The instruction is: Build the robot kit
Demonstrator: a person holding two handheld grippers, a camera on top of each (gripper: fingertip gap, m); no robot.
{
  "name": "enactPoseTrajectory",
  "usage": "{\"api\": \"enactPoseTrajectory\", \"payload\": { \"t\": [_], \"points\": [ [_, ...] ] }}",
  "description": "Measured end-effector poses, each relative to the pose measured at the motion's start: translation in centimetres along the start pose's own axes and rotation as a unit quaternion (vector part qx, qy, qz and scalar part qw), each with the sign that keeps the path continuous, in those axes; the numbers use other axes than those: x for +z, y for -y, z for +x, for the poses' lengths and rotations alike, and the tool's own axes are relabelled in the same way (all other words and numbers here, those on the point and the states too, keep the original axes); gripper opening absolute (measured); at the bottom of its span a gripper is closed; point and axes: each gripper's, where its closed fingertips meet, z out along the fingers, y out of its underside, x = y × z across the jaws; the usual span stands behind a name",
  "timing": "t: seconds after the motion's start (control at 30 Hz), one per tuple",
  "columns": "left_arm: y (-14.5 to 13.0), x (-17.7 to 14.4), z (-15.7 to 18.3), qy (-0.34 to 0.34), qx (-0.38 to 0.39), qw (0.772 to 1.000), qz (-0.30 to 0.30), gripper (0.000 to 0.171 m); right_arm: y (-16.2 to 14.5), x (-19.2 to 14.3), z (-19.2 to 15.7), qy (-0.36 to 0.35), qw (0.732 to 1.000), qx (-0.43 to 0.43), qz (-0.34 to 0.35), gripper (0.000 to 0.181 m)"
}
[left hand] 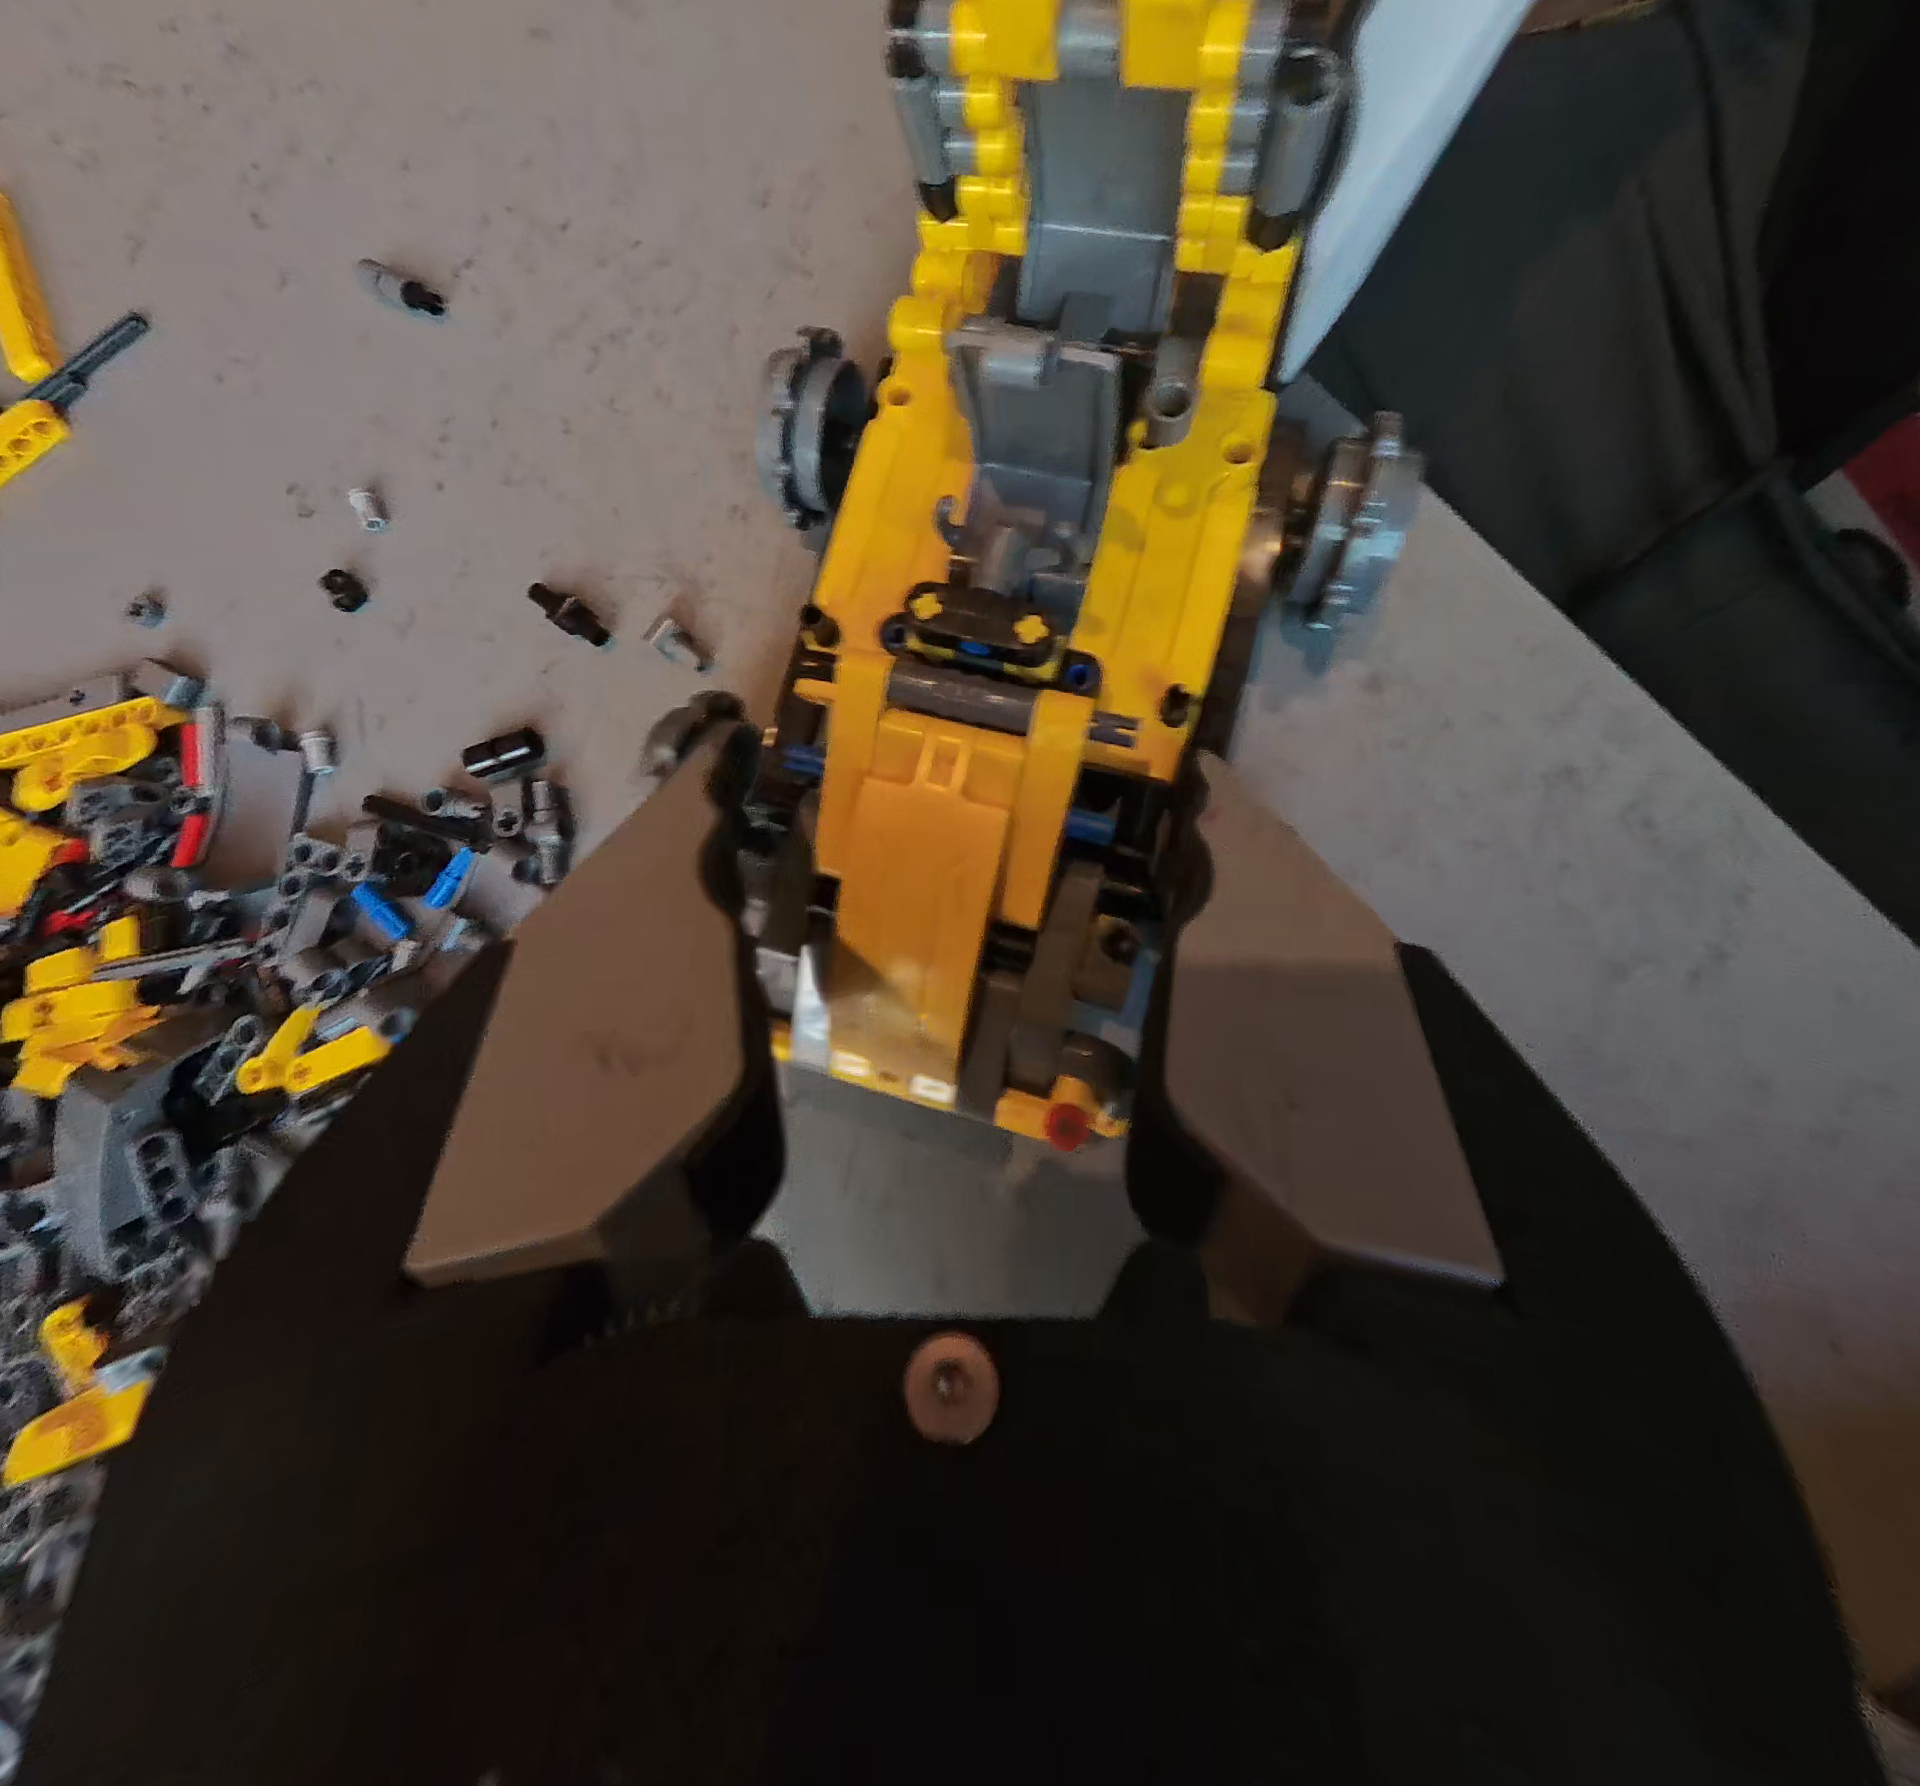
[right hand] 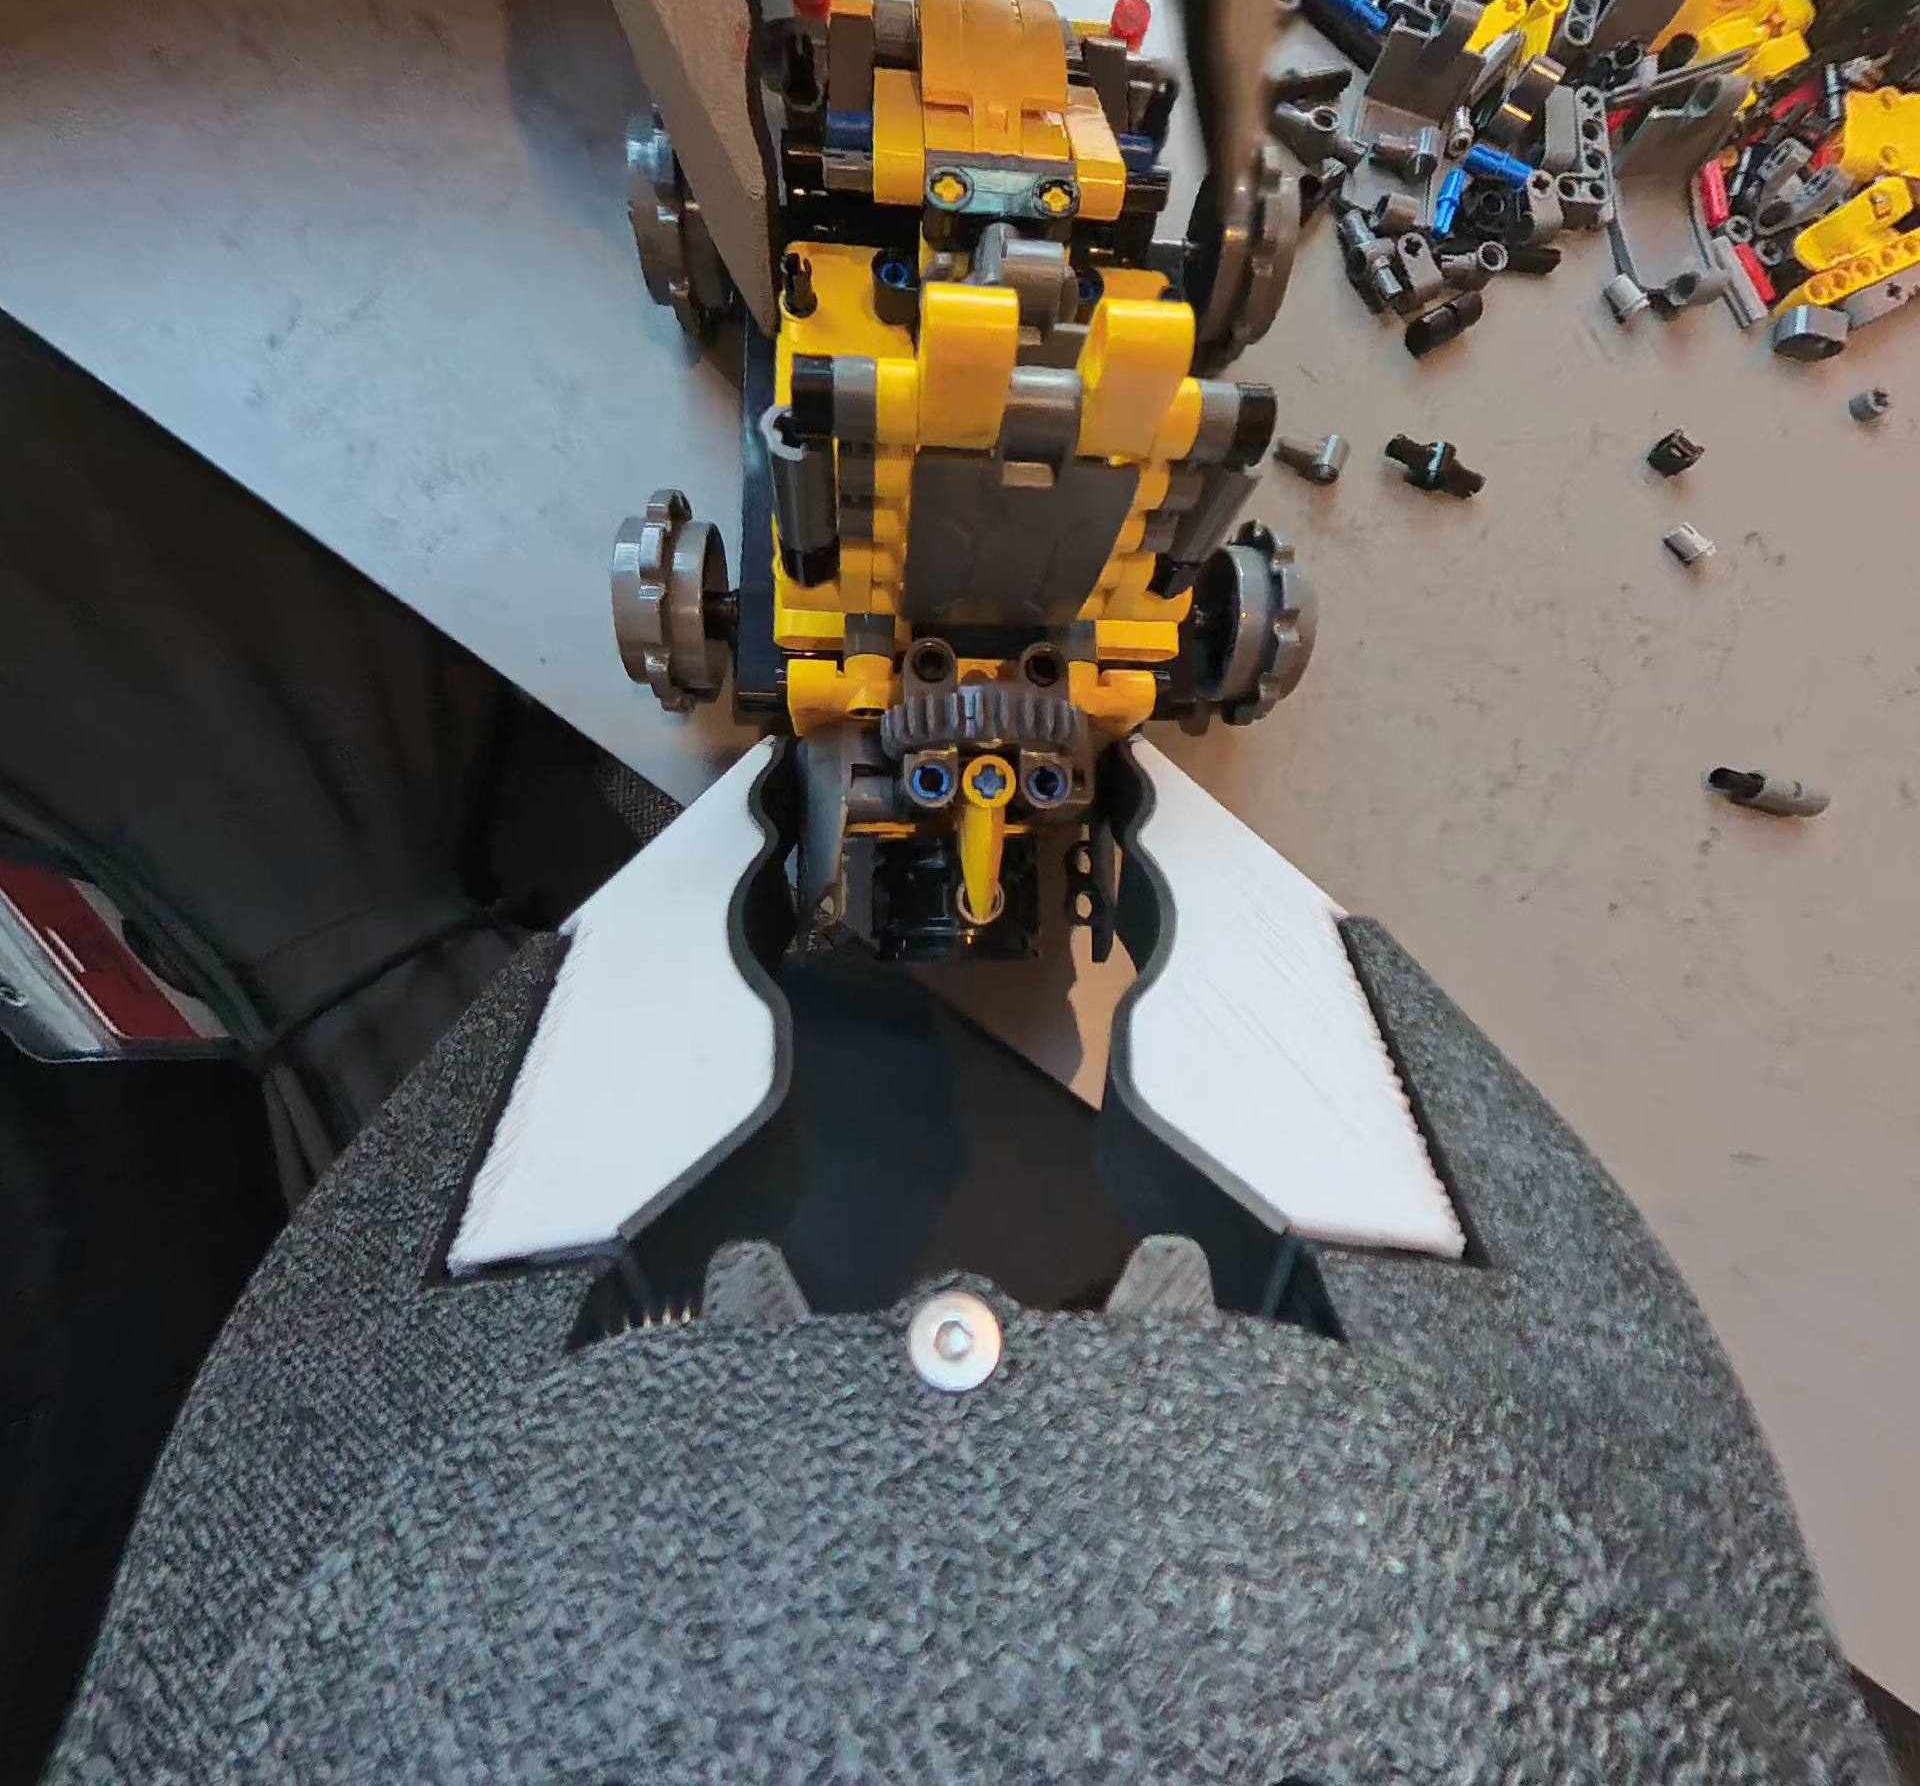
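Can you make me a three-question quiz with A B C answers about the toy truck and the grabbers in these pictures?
1. Where is the pile of loose bricks?
A. on the table beside the model
B. on the chair
C. inside the model

2. What colour is most of the brick vehicle model?
A. green
B. yellow
C. pink

3. What is the left hand-held gripper doing?
A. hanging open in the air
B. closed on the model's end
C. holding a loose pin

Answers: 1 A, the pile lies on the table. 2 B, yellow panels cover it. 3 B, both fingers press its sides; the right hand-held gripper clamps the other end.
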Motion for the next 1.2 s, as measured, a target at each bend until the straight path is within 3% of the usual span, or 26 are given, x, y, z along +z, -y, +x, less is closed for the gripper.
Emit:
{"api": "enactPoseTrajectory", "payload": {
  "t": [0.03, 0.4, 0.87, 1.2],
  "points": [
    [0.1, 0.1, 0.2, -0.011, -0.004, 1.0, 0.005, 0.07, 0.1, -0.1, 0.2, 0.001, 1.0, 0.004, 0.002, 0.059],
    [0.3, 0.4, 0.4, -0.031, -0.012, 0.999, 0.03, 0.068, -0.2, 0.1, 1.0, 0.025, 0.999, 0.018, 0.014, 0.059],
    [0.5, 0.6, 0.3, -0.029, -0.014, 0.999, 0.031, 0.068, -0.4, -0.4, 1.2, 0.015, 0.994, -0.038, -0.099, 0.058],
    [0.5, 0.7, 0.2, -0.028, -0.02, 0.999, 0.033, 0.069, -0.5, 0.1, 1.4, 0.048, 0.998, -0.03, 0.018, 0.059]
  ]
}}
